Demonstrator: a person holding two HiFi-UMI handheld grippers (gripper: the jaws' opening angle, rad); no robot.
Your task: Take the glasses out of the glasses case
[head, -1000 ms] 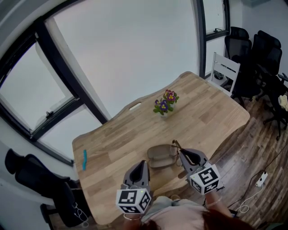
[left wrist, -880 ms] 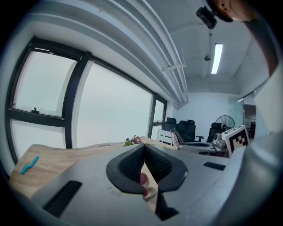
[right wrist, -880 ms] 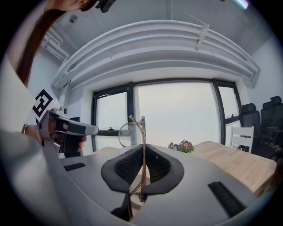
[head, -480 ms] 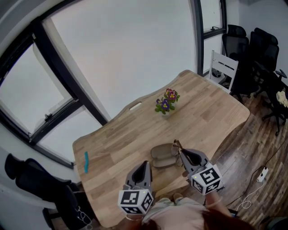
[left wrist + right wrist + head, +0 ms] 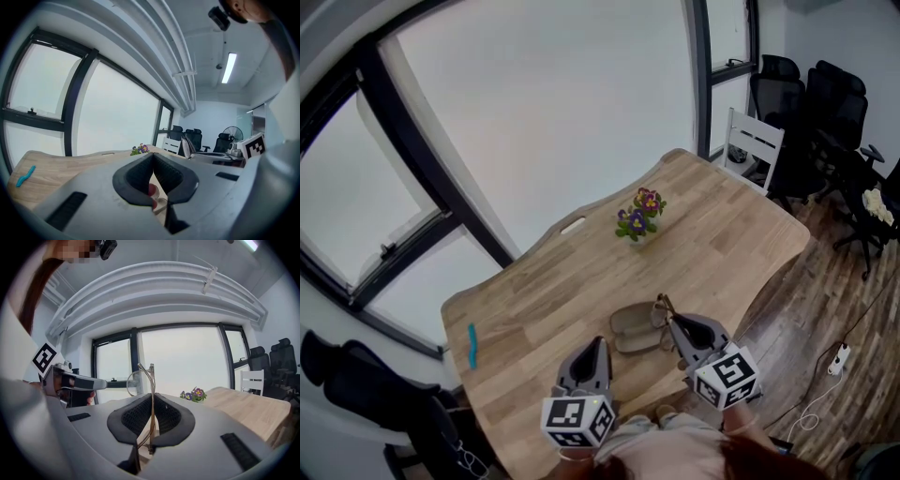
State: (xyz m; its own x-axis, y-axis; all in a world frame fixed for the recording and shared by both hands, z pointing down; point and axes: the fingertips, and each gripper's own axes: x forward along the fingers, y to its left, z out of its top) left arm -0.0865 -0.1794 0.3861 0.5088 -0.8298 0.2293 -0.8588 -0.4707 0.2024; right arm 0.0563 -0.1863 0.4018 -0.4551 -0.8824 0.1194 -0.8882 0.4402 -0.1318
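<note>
The tan glasses case (image 5: pixel 634 328) lies open on the wooden table (image 5: pixel 544 291), just in front of both grippers. My right gripper (image 5: pixel 673 322) is shut on the thin metal-framed glasses (image 5: pixel 661 307) and holds them off the table beside the case's right end. In the right gripper view the glasses (image 5: pixel 142 379) stand upright, pinched between the jaws of my right gripper (image 5: pixel 152 398). My left gripper (image 5: pixel 594 349) hovers near the case's left front; its jaws meet with nothing between them. In its own view the left gripper (image 5: pixel 152 158) is shut.
A small pot of purple and yellow flowers (image 5: pixel 638 215) stands mid-table beyond the case. A teal pen-like object (image 5: pixel 472 346) lies near the table's left edge. A white chair (image 5: pixel 752 148) and black office chairs (image 5: pixel 825 112) stand at the far right.
The head camera has shifted a little. My right gripper still holds the glasses beside the open case, and my left gripper stays shut in about the same place.
</note>
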